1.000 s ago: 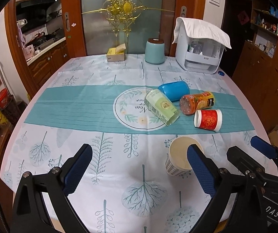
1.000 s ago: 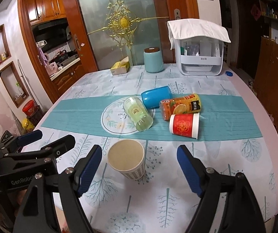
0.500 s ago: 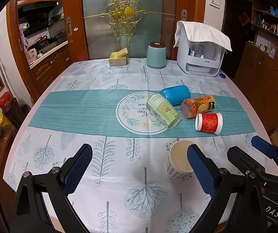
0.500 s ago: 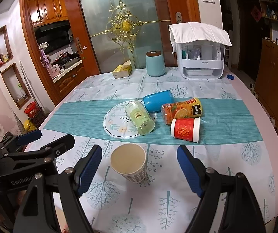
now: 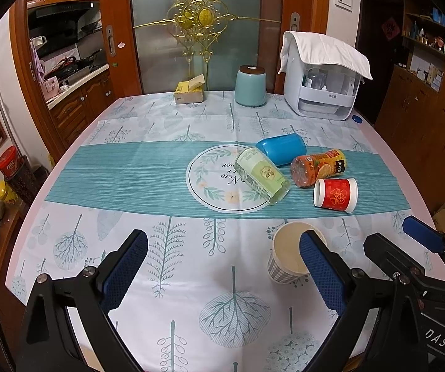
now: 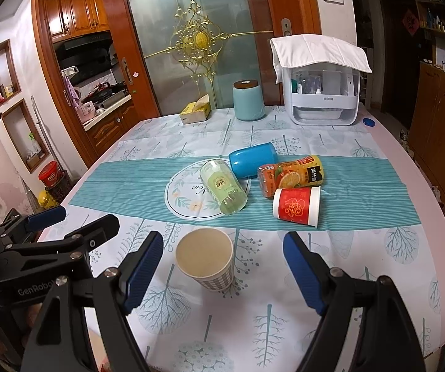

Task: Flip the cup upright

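Both wrist views sit low at the table's near edge, facing the glass door (image 5: 204,31). The left view looks from further left. Both share the paper cup (image 5: 287,252) (image 6: 205,259) close ahead, and the tipped containers beyond.

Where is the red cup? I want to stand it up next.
In the right wrist view, the red cup lies on its side right of centre, just in front of the orange juice bottle.

Round teal ceramic canister (image 5: 250,86), yellow cardboard tissue box (image 5: 189,93), white plastic cloth-draped organizer (image 5: 323,93) at worktop's (image 5: 191,279) far edge.
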`<state>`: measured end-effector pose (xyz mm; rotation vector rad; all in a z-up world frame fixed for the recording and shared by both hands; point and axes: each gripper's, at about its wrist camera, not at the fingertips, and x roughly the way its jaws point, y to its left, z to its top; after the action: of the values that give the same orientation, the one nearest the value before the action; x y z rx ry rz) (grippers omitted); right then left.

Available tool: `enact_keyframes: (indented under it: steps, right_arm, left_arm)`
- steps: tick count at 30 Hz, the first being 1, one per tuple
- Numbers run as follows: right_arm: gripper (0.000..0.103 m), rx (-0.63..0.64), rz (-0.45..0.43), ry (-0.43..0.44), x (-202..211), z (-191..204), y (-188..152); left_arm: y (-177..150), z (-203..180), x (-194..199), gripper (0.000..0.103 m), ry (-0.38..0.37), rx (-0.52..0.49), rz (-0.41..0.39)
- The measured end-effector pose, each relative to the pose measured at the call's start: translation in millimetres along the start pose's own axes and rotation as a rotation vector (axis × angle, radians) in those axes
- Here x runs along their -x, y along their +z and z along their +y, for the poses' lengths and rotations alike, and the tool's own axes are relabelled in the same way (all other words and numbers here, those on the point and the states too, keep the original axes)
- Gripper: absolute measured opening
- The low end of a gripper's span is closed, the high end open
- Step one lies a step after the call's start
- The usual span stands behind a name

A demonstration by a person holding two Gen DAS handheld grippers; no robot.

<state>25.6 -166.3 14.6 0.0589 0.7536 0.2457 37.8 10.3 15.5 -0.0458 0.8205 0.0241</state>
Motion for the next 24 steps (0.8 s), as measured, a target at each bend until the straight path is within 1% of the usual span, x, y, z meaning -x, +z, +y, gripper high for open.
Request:
enact_keyframes:
  steps: [24]
  right_arm:
    - [0.080,0.002,0.008,-0.001,-2.7,1.1,-1.5]
  left_arm:
    - [-2.2,2.1,-3.2,0.097,-0.003,-0.001,0.009]
